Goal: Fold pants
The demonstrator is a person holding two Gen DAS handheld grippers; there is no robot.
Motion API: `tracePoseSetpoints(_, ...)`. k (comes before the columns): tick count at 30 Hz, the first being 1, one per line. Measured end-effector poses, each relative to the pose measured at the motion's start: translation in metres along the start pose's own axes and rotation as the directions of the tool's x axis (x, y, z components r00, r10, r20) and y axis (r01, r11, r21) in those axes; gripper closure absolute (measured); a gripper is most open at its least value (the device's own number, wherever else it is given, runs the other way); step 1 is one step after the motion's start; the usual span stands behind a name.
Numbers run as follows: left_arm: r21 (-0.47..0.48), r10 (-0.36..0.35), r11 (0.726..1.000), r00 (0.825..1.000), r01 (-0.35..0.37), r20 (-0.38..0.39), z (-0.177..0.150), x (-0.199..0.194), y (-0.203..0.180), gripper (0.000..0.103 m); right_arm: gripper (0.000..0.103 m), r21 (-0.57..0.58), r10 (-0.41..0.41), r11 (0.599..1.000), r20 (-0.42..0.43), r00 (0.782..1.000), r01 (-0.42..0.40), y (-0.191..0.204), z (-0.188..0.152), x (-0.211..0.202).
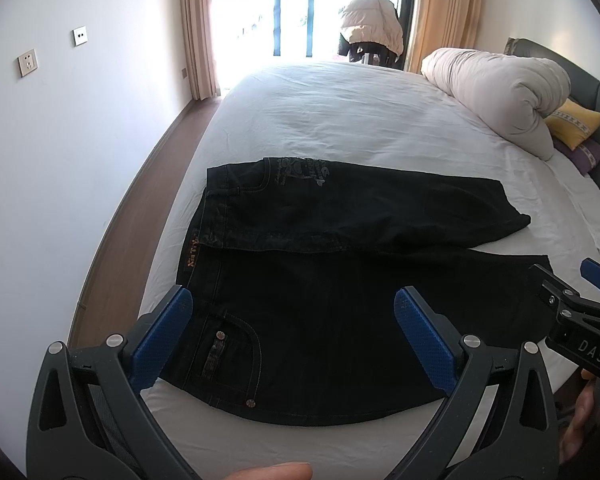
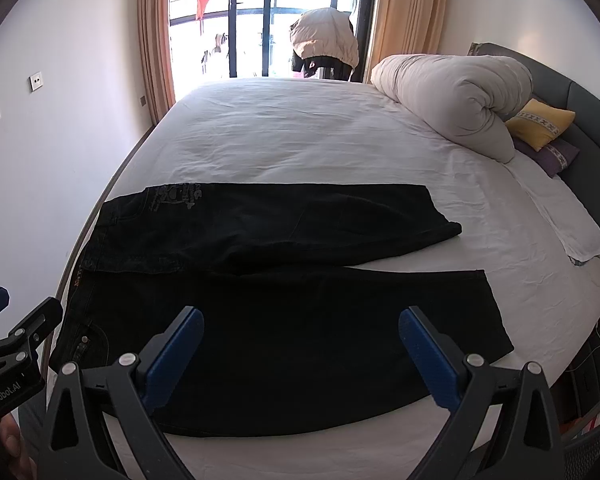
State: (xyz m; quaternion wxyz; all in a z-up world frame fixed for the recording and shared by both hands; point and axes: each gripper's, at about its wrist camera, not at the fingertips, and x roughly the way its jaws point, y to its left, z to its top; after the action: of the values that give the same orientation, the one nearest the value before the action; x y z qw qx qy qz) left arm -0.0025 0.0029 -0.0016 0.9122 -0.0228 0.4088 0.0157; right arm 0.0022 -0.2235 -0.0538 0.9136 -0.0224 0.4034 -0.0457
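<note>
Pants lie flat beneath both spread hand-held grippers.

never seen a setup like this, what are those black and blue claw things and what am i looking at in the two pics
They are hand-held tongs, one in each of a person's hands, each carrying a wide-angle camera that looks along its fingers. One picture comes from the left tongs, the other from the right tongs. Both are open and hold nothing. In front of them black pants lie spread flat on a bed with a white sheet, waistband to the left, legs to the right. A rolled duvet sits at the far right.
</note>
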Motion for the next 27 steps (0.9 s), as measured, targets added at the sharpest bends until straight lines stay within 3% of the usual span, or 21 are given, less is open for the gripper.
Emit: tracePoseSetpoints(27,0.001,0.001,1.0,1.0,-0.001,-0.003,0.0017,-0.0025,-0.0008,0.0,0.002,0.001,0.001,1.0,-0.004,1.0,-0.001,0.0,-0.0029,0.0012)
